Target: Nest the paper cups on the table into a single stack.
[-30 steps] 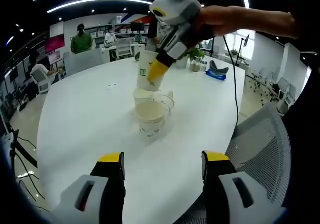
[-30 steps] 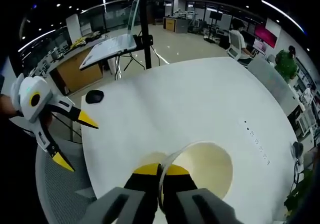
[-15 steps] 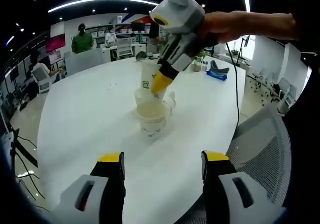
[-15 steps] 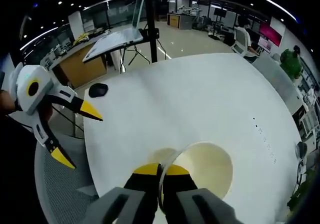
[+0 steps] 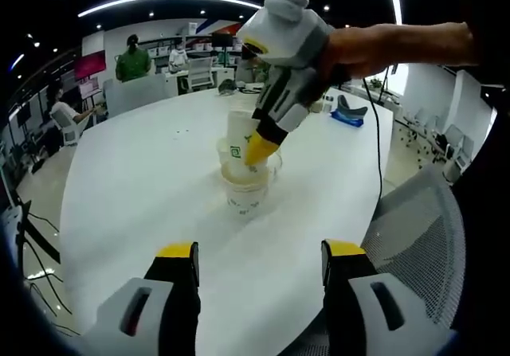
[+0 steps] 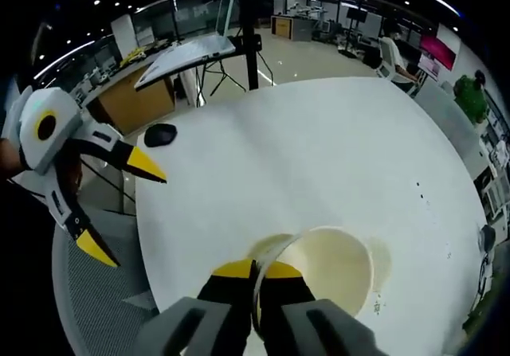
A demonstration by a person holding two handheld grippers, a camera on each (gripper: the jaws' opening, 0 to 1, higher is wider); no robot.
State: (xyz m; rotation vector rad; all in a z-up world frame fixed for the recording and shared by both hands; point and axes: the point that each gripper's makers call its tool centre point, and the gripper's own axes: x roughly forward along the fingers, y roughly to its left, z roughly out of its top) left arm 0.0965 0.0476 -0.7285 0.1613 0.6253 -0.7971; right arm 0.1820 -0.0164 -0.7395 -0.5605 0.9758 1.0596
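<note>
— Fingers (image 6: 236, 270) of the right gripper (image 6: 256, 271) pinch the rim of a paper cup (image 6: 331, 262)?
— Yes, clamped on it, the cup partly inside another cup (image 5: 245, 195) on the white table (image 5: 143, 189).
— And the left gripper (image 5: 259, 254)?
— Spread apart, holding nothing, near the table's edge.

Left gripper view faces across the table (image 5: 119, 189) from farther back; right gripper view looks steeply down (close in), sharing it.
</note>
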